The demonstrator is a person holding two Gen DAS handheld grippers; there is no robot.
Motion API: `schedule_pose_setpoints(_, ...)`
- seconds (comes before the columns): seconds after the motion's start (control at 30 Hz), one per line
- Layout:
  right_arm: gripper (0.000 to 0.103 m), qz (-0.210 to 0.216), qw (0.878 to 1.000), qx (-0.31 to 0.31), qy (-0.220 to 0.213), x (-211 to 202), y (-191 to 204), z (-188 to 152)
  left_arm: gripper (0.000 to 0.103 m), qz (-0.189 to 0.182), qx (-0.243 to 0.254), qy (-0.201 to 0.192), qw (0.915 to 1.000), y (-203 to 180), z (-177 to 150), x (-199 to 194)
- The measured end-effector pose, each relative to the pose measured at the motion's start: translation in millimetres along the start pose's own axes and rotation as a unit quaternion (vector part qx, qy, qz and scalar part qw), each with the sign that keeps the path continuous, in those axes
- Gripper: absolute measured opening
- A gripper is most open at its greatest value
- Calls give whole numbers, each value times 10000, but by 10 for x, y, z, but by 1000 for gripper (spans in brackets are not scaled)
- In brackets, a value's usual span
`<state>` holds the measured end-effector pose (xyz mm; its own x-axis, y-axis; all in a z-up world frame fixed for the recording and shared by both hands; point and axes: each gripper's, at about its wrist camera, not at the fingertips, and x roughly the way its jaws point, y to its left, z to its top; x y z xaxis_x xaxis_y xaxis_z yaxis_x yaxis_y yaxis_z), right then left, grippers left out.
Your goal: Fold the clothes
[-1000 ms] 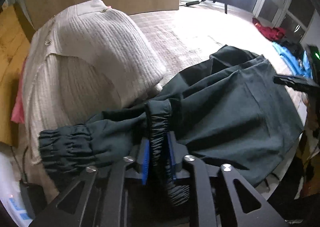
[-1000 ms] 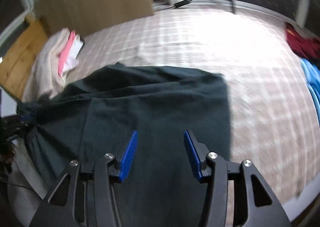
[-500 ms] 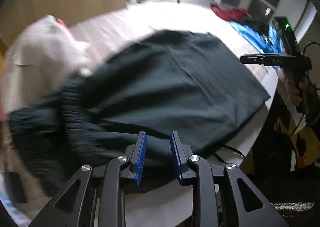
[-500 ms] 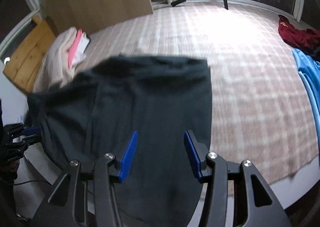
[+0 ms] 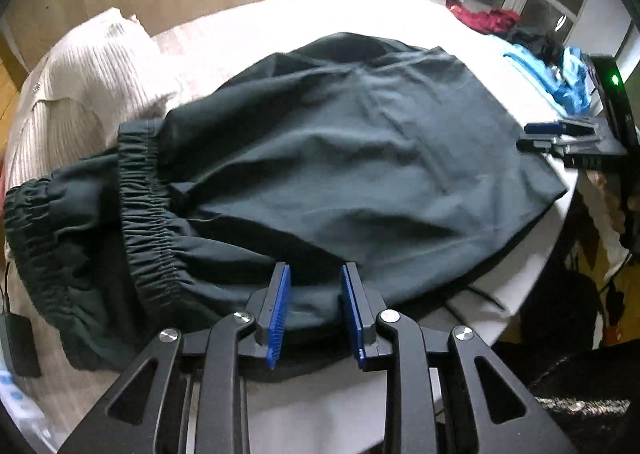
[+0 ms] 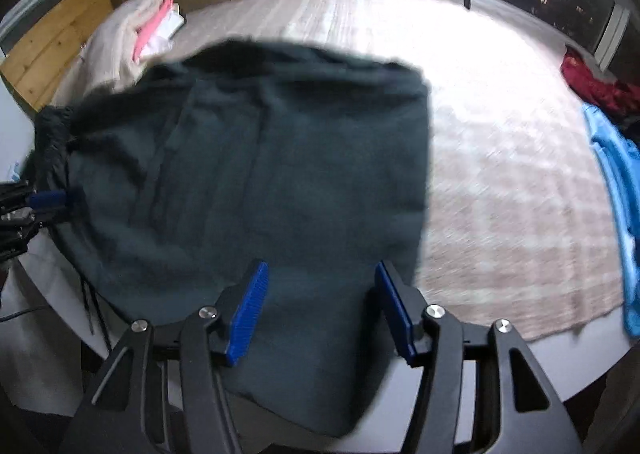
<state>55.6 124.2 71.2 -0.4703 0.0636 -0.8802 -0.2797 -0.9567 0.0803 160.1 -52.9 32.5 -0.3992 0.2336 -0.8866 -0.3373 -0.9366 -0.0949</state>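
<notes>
A second ago the left gripper (image 5: 313, 308) is clamped on an elastic cuff of the dark green trousers (image 5: 352, 157); now its blue pads stand apart with only loose cloth lying between them, so it has let the cuff go and drawn back towards the near edge of the bed (image 6: 500, 157). The right gripper (image 6: 320, 306) has its jaws wide apart in both earlier views and now, holding nothing, hovering over the other end of the garment. The trousers lie spread on the checked bed cover, doubled over so that two gathered elastic bands (image 5: 148, 205) sit close together on the left, one layer over another, with the flat end reaching towards the right gripper's side. I judge that one fold has just been laid and released; whether another fold is meant, the pictures do not settle. Beside the trousers sits a stack of folded clothes topped by a cream ribbed knit (image 5: 88, 93), touching the dark cloth at its edge. The right wrist view is smeared by motion, so seams and the far hem are hard to read there. The near part of the trousers drops under both grippers and over the bed edge, out of sight. A red garment (image 6: 596, 85) and a blue garment (image 6: 616, 181) lie well apart at the far side, partly cut off.
</notes>
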Motion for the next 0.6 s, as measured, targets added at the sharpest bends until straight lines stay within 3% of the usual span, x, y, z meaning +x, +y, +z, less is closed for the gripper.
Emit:
schedule_pose_setpoints(0.17, 55, 119, 9991, 51, -405, -399, -423, 375, 32, -214, -77, -336, 9992, -450, 62, -197)
schedule_pose_setpoints(0.27, 55, 154, 9988, -256, -382, -397, -666, 670, 36, -355, -150, -481, 9981, -940, 203, -126)
schedule_pose_setpoints(0.43, 55, 624, 9950, -781, -22, -44, -1032, 1023, 36, -551, -431, -420, 9967, -1822, 459, 248)
schedule_pose_setpoints(0.6, 55, 1039, 9869, -1141, 468, 537, -1067, 1235, 37, -407, -493, -125, 9979, -2555, 627, 683)
